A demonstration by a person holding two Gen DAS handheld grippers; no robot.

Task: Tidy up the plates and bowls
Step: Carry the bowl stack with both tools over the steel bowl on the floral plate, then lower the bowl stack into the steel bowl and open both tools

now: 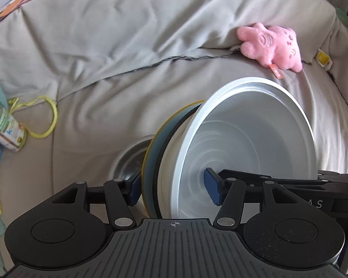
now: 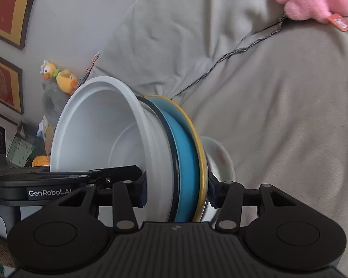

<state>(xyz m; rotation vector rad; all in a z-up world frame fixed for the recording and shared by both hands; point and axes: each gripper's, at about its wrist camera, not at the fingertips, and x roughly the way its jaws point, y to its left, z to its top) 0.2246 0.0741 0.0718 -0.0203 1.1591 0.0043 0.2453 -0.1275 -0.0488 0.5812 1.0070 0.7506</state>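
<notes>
Left wrist view: left gripper [image 1: 174, 188] is clamped across a stack of dishes held on edge. Between the jaws, from the right pad: white bowl [image 1: 250, 139], its open side facing right, then a blue plate [image 1: 150, 162] with a yellow rim. Beyond the left jaw, a metal bowl [image 1: 130, 159] is partly hidden behind the stack. A pink plush toy [image 1: 270, 46] lies on the grey sofa cover [image 1: 127, 58], well ahead of the jaws.

Right wrist view: right gripper [image 2: 177, 193] grips the same stack, white bowl at its left jaw, plate at its right. A duck toy [image 2: 60, 77] sits far left.
</notes>
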